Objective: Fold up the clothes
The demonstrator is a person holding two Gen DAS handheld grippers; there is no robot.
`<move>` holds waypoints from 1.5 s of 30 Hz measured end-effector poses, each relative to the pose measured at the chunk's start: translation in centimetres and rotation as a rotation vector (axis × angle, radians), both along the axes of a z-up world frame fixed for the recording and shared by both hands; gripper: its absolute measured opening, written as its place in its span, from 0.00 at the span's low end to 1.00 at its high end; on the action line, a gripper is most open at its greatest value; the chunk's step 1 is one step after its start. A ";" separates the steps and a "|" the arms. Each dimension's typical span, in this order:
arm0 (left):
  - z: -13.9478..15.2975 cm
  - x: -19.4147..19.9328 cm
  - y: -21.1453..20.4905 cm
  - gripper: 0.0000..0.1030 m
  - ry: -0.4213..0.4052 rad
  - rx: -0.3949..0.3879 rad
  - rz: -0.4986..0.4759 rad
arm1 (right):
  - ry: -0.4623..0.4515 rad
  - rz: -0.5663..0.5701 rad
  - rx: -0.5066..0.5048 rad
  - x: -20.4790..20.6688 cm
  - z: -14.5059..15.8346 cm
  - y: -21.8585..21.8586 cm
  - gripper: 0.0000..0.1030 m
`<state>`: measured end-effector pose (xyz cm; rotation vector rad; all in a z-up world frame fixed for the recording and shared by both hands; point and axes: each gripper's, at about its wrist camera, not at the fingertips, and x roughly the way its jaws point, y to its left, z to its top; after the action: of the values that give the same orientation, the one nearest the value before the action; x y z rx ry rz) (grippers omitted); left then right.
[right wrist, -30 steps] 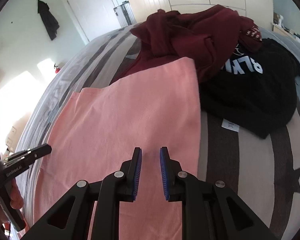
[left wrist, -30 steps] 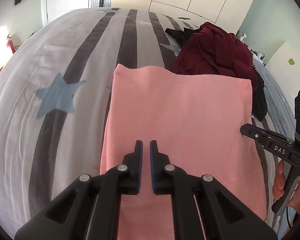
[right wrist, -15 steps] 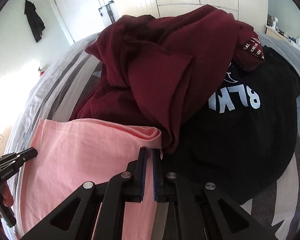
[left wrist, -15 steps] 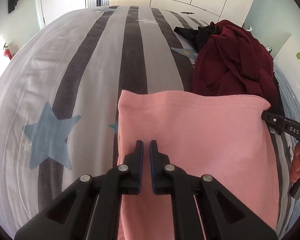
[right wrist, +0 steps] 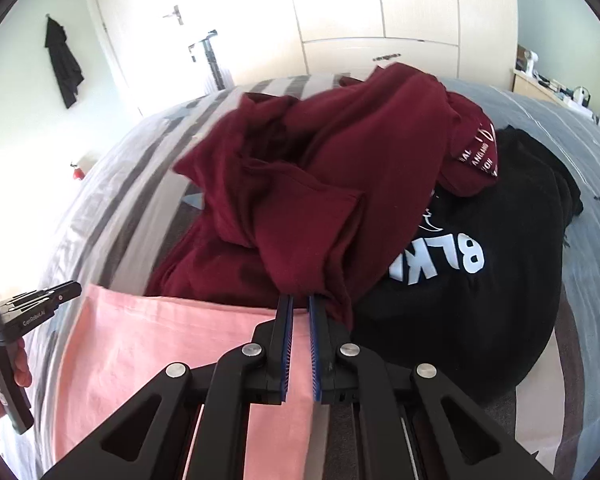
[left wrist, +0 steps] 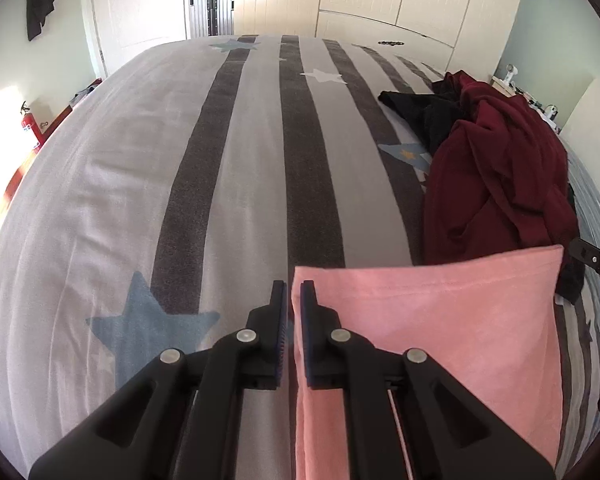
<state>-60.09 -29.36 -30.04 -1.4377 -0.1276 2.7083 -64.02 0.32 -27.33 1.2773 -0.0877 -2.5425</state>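
- while the pink garment (left wrist: 440, 328) lies flat on the striped bedspread (left wrist: 228, 184), the left gripper (left wrist: 293, 292) sits at its far left corner and the right gripper (right wrist: 299, 304) at its far right corner, so the step in hand looks like taking both far corners for a fold.
- left tongs: jaws stand a narrow slot apart, with the garment's left edge running into that slot; whether the pads actually pinch the cloth i cannot tell.
- right tongs: jaws also nearly together with a slim gap, tips at the pink hem right where the maroon top (right wrist: 320, 184) droops onto it; a grip on the pink cloth cannot be confirmed either.
- the maroon top is heaped on a black printed sweatshirt (right wrist: 480, 280), both just beside the pink piece on its right, touching its far right corner.
- judged from this, the fold is only partly made; the garment reads as a tidy rectangle awaiting another halving.
- next move calls for a firm pinch on both corners, then an even lift and draw toward the near edge, taking care the right jaws catch only pink and not the maroon hem.
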 end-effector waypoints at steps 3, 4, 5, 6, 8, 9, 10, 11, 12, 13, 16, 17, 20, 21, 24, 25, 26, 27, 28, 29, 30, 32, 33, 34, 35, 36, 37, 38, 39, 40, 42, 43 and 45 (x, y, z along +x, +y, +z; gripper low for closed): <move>0.6 3.8 0.3 0.07 0.001 0.056 -0.010 | -0.009 0.076 -0.036 3.2 0.6 -0.3 0.09; 0.8 5.3 0.5 0.07 -0.001 0.078 -0.017 | -0.012 0.100 -0.039 4.7 0.6 -0.3 0.09; 1.0 6.9 0.9 0.07 -0.005 0.099 -0.029 | -0.015 0.115 -0.043 6.3 0.5 -0.3 0.10; 1.2 8.6 1.2 0.07 -0.005 0.121 -0.040 | -0.018 0.128 -0.049 8.0 0.4 -0.3 0.10; 1.4 12.2 1.9 0.07 -0.013 0.157 -0.062 | -0.048 0.136 -0.066 11.4 -0.2 0.0 0.10; 1.5 14.0 2.3 0.08 -0.021 0.174 -0.075 | -0.062 0.136 -0.068 13.3 -0.5 0.1 0.10; 1.4 15.8 2.8 0.11 -0.033 0.184 -0.088 | -0.077 0.136 -0.069 15.1 -0.9 0.3 0.10; 1.3 17.5 3.4 0.11 -0.050 0.186 -0.099 | -0.090 0.137 -0.069 17.1 -1.1 0.3 0.10; 1.2 19.2 4.0 0.11 -0.066 0.188 -0.109 | -0.103 0.137 -0.068 19.1 -1.4 0.3 0.10; 1.1 21.0 4.4 0.11 -0.078 0.189 -0.114 | -0.118 0.142 -0.070 21.4 -1.8 0.3 0.10; 1.3 26.2 5.3 0.11 -0.119 0.196 -0.118 | -0.180 0.150 -0.059 26.7 -3.2 0.5 0.10; 1.5 27.7 5.4 0.11 -0.128 0.194 -0.114 | -0.203 0.145 -0.063 28.7 -3.6 0.9 0.10; 1.8 32.0 5.7 0.11 -0.159 0.188 -0.103 | -0.238 0.128 -0.072 32.1 -3.5 2.4 0.10; 1.7 33.1 5.7 0.11 -0.170 0.186 -0.097 | -0.242 0.128 -0.073 33.6 -3.2 2.7 0.10; 0.8 36.0 5.3 0.11 -0.215 0.136 -0.067 | -0.260 0.136 -0.069 36.5 -2.7 3.6 0.10; 0.4 36.9 4.9 0.11 -0.227 0.131 -0.053 | -0.268 0.137 -0.071 37.1 -2.8 3.9 0.10; 0.0 37.8 4.6 0.11 -0.239 0.120 -0.040 | -0.278 0.140 -0.074 37.7 -3.1 4.1 0.10; -0.4 38.7 4.4 0.11 -0.251 0.100 -0.027 | -0.284 0.142 -0.068 38.3 -3.3 4.2 0.10; -0.8 39.5 4.1 0.11 -0.260 0.079 -0.015 | -0.288 0.147 -0.060 39.0 -3.7 4.4 0.10; -1.1 40.4 3.7 0.11 -0.265 0.063 0.001 | -0.296 0.154 -0.055 39.6 -4.2 4.5 0.10; -1.4 41.1 3.3 0.11 -0.270 0.056 0.018 | -0.306 0.159 -0.048 40.3 -4.7 4.7 0.10; -1.7 42.5 2.5 0.11 -0.279 0.041 0.059 | -0.312 0.172 -0.037 41.9 -5.3 5.2 0.10; -1.7 43.2 2.2 0.11 -0.280 0.029 0.078 | -0.311 0.182 -0.032 42.7 -5.5 5.6 0.10; -1.5 43.8 2.0 0.11 -0.282 0.018 0.094 | -0.311 0.190 -0.026 43.5 -5.6 5.9 0.10; -1.3 44.4 1.9 0.11 -0.284 0.013 0.108 | -0.311 0.191 -0.024 44.2 -5.7 6.4 0.10; -1.1 44.9 1.8 0.11 -0.283 0.014 0.119 | -0.311 0.190 -0.023 45.0 -5.7 6.9 0.10; -0.7 45.4 1.9 0.11 -0.277 0.019 0.120 | -0.311 0.189 -0.023 45.7 -5.6 7.3 0.10; -0.4 45.8 2.1 0.11 -0.269 0.022 0.112 | -0.309 0.187 -0.017 46.5 -5.5 7.7 0.10; -0.1 46.2 2.4 0.11 -0.261 0.024 0.100 | -0.305 0.181 -0.011 47.3 -5.4 8.1 0.10; 0.0 46.5 2.9 0.11 -0.253 0.026 0.082 | -0.302 0.172 -0.005 48.2 -5.3 8.5 0.10; 0.2 47.2 3.8 0.11 -0.241 0.032 0.040 | -0.302 0.150 0.004 50.2 -5.3 9.1 0.10; 0.2 47.6 4.2 0.11 -0.238 0.030 0.024 | -0.301 0.138 0.006 51.2 -5.4 9.4 0.10; 0.1 48.5 4.7 0.11 -0.237 0.028 0.002 | -0.296 0.106 0.003 53.2 -5.5 9.8 0.11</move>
<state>-11.62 -24.71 -29.99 -1.7457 -0.1794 2.5164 -10.84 10.11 -32.79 1.6064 -0.0758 -2.2511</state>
